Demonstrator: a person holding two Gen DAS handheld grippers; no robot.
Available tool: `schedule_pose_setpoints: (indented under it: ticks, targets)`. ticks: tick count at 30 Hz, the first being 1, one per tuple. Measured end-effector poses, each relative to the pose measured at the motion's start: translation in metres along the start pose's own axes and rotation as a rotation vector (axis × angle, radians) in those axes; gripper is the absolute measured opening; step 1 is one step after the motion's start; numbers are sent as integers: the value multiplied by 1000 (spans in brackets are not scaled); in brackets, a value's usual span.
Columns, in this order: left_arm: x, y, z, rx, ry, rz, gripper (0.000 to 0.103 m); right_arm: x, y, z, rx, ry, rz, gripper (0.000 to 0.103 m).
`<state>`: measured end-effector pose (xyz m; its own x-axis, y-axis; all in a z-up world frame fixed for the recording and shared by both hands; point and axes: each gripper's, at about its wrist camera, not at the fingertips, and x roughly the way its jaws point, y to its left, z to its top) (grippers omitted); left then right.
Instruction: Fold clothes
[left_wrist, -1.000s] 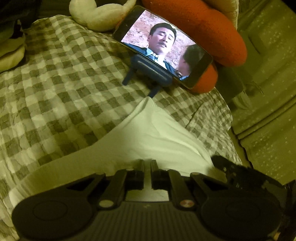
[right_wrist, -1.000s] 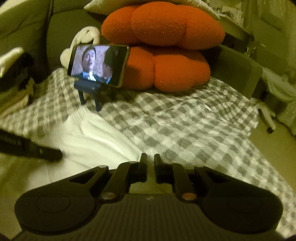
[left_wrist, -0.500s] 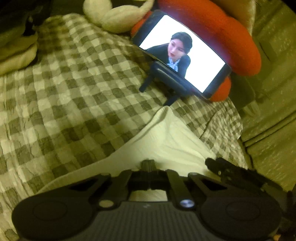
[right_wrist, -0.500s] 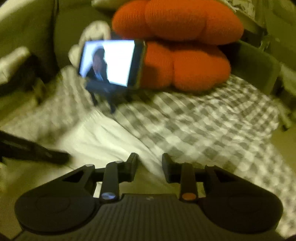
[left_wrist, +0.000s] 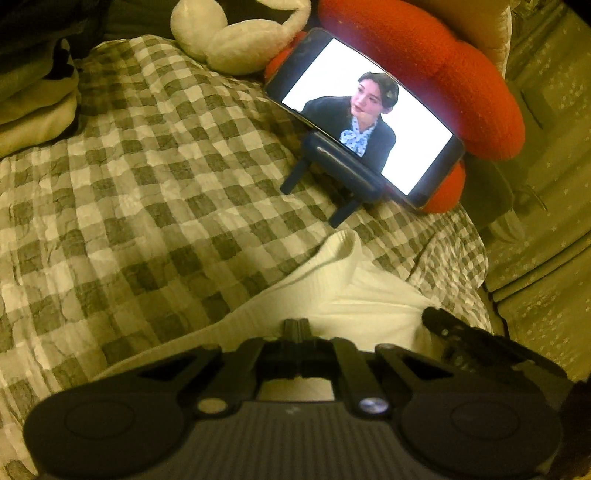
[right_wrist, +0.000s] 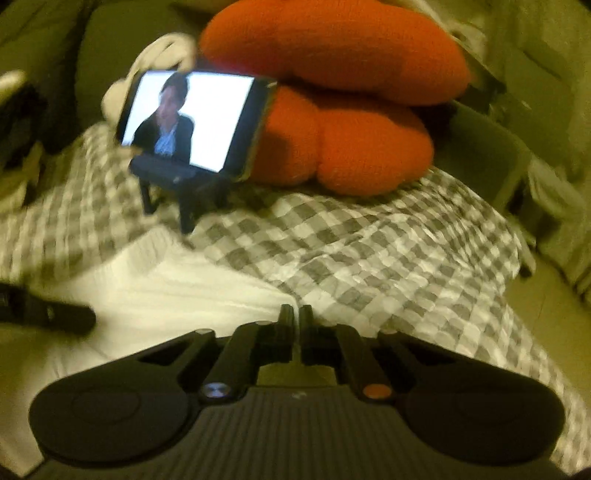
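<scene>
left wrist view: your left gripper (left_wrist: 296, 326) and right gripper (right_wrist: 295, 314) both pinch the white knit garment (left_wrist: 347, 291) just ahead; lift evenly to fold.

Right gripper (right_wrist: 295, 317) fingers, apart half a second ago, now closed on white garment (right_wrist: 166, 280)
</scene>
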<state>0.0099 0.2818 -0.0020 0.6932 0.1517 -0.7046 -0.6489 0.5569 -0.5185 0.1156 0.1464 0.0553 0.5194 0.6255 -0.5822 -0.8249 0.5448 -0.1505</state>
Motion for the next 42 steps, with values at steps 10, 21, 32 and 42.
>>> schedule_pose_setpoints:
  ticks: [10, 21, 32, 42]
  targets:
    - [-5, -4, -2, 10, -10, -21, 6, -86, -78, -36, 151, -7, -160, 26]
    - [-38, -92, -69, 556, -37, -211, 18, -147, -161, -129, 364, 55, -300, 27]
    - [-28, -118, -123, 826, 42, -224, 18, -126, -175, -156, 339, 107, -278, 0]
    - [-32, -118, -127, 846, 23, -215, 17, -140, -194, -161, 417, 59, -280, 27]
